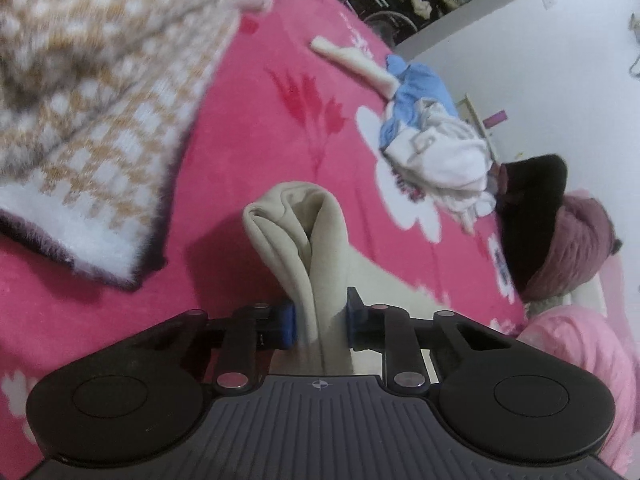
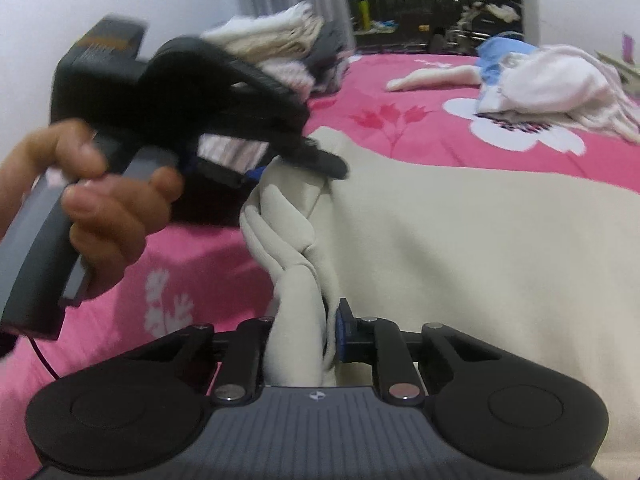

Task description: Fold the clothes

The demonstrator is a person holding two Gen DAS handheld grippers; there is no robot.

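A cream garment lies spread over the pink bedspread. Its bunched edge rises in folds between both tools. My left gripper is shut on a gathered ridge of the cream garment, blue pads pressing both sides. My right gripper is shut on a nearer part of the same bunched edge. In the right wrist view the left gripper shows at upper left, held by a hand, clamping the fabric's far end.
A folded white and tan knit lies at the left on the bedspread. A heap of blue and white clothes, a cream sock, dark and maroon items and a pink item lie right. Stacked folded clothes sit behind.
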